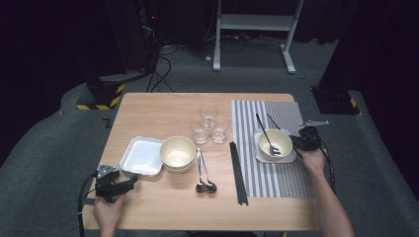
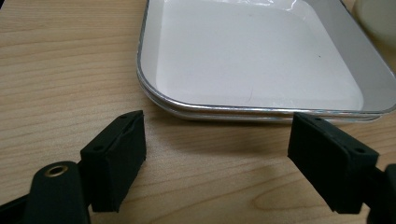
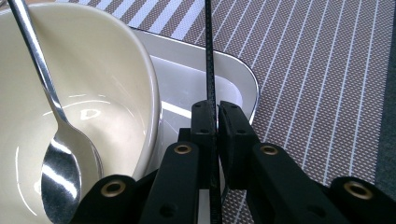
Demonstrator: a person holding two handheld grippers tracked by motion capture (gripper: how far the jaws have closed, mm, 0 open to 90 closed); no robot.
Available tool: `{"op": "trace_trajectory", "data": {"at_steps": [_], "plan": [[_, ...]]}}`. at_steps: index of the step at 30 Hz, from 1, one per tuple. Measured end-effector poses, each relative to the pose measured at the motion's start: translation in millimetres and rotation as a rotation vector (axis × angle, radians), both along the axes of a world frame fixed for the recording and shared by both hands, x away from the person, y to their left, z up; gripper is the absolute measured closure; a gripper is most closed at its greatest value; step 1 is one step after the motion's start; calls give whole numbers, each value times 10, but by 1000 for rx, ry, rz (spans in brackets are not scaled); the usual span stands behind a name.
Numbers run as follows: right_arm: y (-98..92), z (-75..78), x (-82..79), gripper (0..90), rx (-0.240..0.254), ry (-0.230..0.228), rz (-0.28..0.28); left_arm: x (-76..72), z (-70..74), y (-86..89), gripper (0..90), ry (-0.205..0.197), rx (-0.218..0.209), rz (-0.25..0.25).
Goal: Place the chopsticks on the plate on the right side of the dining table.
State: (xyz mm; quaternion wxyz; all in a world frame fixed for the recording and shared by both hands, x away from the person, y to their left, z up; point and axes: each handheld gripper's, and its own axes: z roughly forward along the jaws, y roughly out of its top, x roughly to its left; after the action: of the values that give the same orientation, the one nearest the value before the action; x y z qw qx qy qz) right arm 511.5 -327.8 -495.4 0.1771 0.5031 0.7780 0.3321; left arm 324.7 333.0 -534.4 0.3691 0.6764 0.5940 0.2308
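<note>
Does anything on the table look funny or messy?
Nothing is spilled or broken. One thing looks odd: a single black chopstick is pinched in the right hand-held gripper beside the bowl on the striped mat, while the other black chopsticks lie at the mat's left edge.

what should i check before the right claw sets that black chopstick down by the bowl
1. Right claw shut on the black chopstick: ok, the pads pinch it.
2. Chopstick free of the cream bowl: ok, it stands beside the rim over the white tray.
3. Spoon settled in the bowl: ok, it leans on the rim.
4. Bowl seated in the tray on the striped placemat: ok.
5. Where the chopstick's far tip rests: cannot tell.
6. Left claw out of the way: ok, open and holding nothing, near the other white tray.
</note>
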Motion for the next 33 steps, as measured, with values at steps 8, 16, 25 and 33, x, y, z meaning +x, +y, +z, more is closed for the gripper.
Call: {"op": "trace_trajectory", "data": {"at_steps": [8, 16, 25, 33], "plan": [[-13, -16, 2, 846, 11, 6, 10, 0, 0, 0, 194, 0, 0, 0], [-23, 26, -47, 785, 4, -21, -3, 0, 0, 3, 194, 0, -4, -1], [-46, 75, -158, 882, 10, -57, -21, -1, 0, 5, 193, 0, -7, -1], [-79, 130, -267, 894, 16, -95, -48, -2, 0, 6, 193, -1, -9, -3]]}}
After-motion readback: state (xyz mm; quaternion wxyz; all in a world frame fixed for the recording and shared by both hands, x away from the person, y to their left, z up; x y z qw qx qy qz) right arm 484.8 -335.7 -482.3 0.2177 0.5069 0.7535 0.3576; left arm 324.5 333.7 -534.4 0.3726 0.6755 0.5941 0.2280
